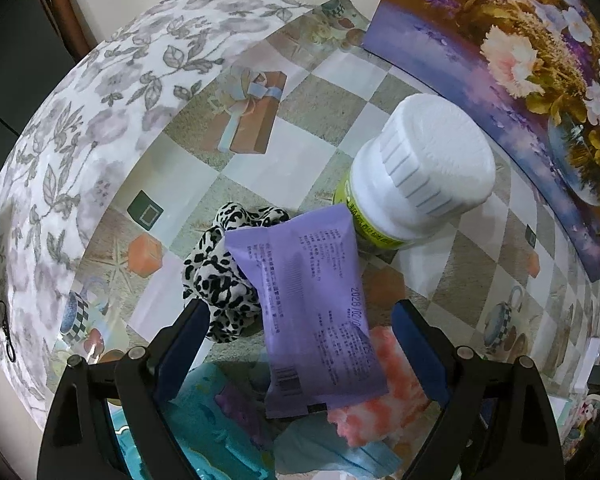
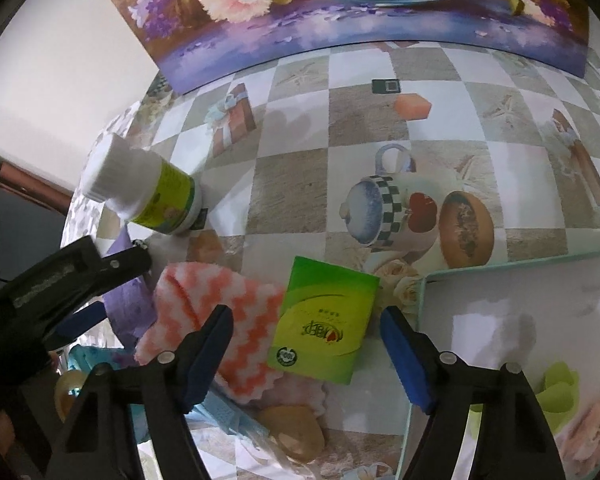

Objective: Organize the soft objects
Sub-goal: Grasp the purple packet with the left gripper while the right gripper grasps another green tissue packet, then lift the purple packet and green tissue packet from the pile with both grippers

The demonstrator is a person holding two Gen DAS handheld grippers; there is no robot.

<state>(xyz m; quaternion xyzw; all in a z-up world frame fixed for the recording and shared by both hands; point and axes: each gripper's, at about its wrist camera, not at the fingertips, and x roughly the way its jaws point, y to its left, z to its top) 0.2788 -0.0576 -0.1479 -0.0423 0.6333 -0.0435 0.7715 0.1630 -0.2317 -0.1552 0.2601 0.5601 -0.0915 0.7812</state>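
Your left gripper (image 1: 300, 316) gapes wide around the purple packet (image 1: 312, 304), gripping nothing; your right gripper (image 2: 306, 320) gapes over the green packet (image 2: 324, 320), both framed for pinching

— What's under my left fingers (image 1: 188, 332)?

— Matt blue pads on smooth black plastic. Between them lies a purple packet (image 1: 316, 312) of faintly shiny film, over a soft leopard-print cloth (image 1: 220, 280).

— And by my right?

— A fluffy orange-and-white cloth (image 2: 224, 320), a glossy green tissue pack (image 2: 324, 320), all on a glossy printed tablecloth (image 2: 292, 184). The bottle (image 2: 148, 188) is smooth white plastic with a ribbed cap.
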